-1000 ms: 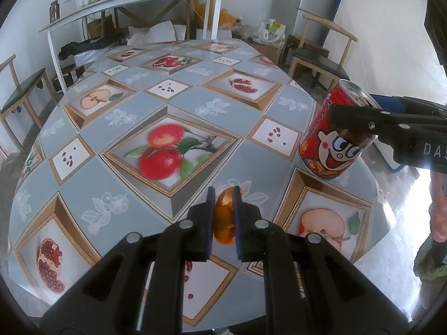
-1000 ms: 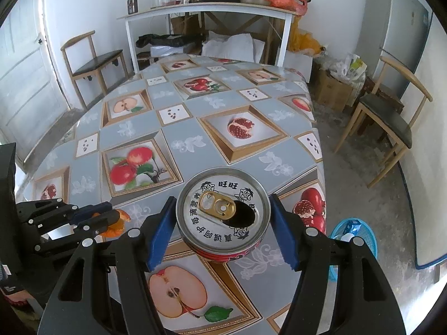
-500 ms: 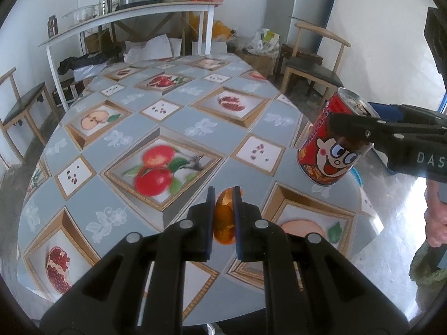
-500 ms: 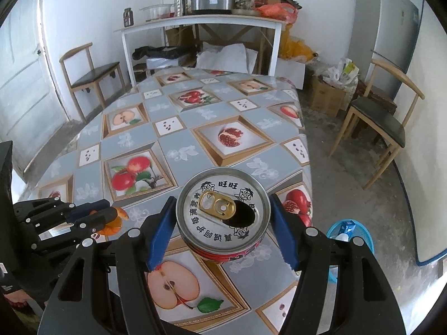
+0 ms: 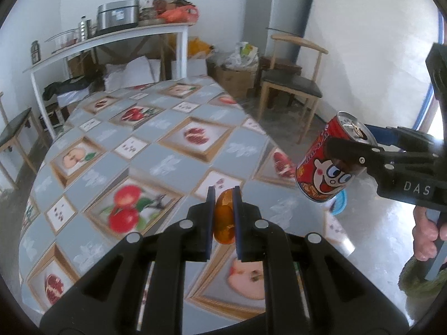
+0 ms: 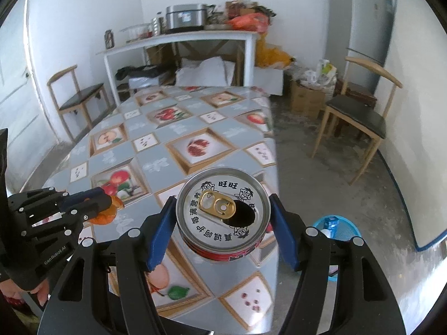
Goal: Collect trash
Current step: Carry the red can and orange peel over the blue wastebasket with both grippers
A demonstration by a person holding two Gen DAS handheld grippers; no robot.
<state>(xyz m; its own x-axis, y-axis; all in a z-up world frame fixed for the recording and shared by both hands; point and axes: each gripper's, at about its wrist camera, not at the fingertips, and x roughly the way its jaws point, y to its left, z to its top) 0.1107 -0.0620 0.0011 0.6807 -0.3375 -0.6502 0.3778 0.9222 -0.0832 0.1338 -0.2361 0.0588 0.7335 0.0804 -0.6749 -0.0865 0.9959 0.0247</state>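
1. Table (image 6: pixel 156 150) – long, rounded ends, covered by a grey-blue cloth printed with framed apples, pomegranates and seeds. Both grippers hang above its near end.
2. Refrigerator (image 6: pixel 360 25) – tall, grey, in the far right corner.
3. White side table (image 6: pixel 178 39) – against the back wall, bearing a metal cooker, jars and an orange bag.
4. Wooden chair (image 6: pixel 360 111) – dark seat, on the floor right of the table, well apart from it.
5. Second wooden chair (image 6: pixel 75 95) – dark seat, by the left wall.
6. Right gripper (image 6: pixel 223 217) – blue-padded fingers set wide, one pad pressed to each side of the red can, which is held clear of the cloth. A hand (image 5: pixel 427 237) grips its handle.
7. Left gripper (image 5: pixel 223 215) – fingers drawn nearly together, clamped on the orange peel, which is lifted off the table.
8. Blue basket (image 6: pixel 338 226) – on the floor off the table's near right corner, a small carton inside it.
9. Red can (image 6: pixel 223 212) – cartoon face on its side, silver top with Chinese characters, gold pull tab, mouth opened. It sits tilted between the right gripper's pads.
10. Orange peel (image 5: pixel 225 217) – glossy curled piece, pinched between the left gripper's pads, edges showing above and below them.
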